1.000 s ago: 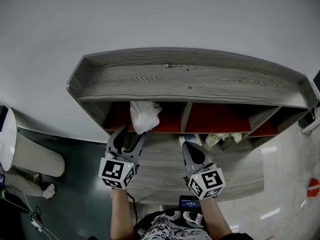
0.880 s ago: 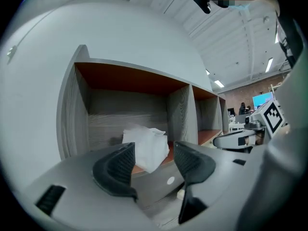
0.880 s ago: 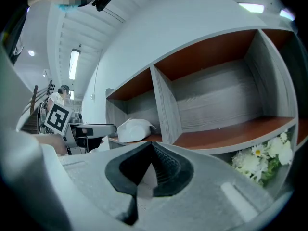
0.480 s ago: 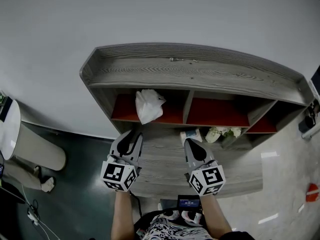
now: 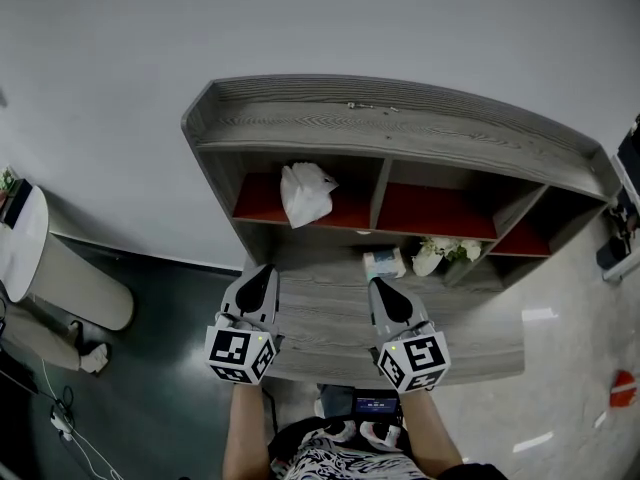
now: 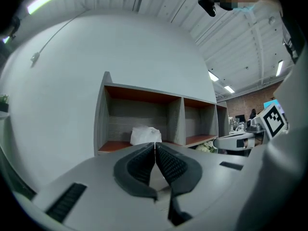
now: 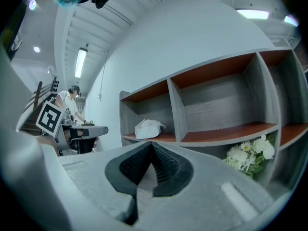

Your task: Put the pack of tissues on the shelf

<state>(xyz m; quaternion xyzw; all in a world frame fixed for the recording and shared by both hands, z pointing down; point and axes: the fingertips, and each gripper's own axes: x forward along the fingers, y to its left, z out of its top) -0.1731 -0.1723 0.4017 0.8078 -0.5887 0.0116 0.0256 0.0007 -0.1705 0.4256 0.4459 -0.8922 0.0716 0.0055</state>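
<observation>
Head view alone shows a small box [image 5: 384,263] beside the flowers [image 5: 445,253]. The pack of tissues [image 5: 306,192] sits in the shelf's [image 5: 400,128] left compartment. Left gripper [image 5: 262,270] jaws have just clenched, empty; right gripper [image 5: 380,284] jaws are likewise clenched.

I can't read a single word or number here. The left cube [image 5: 240,355] and the right cube [image 5: 414,361] carry only black-and-white square patterns, and the print on the small screen [image 5: 378,404] is too tiny to read.
</observation>
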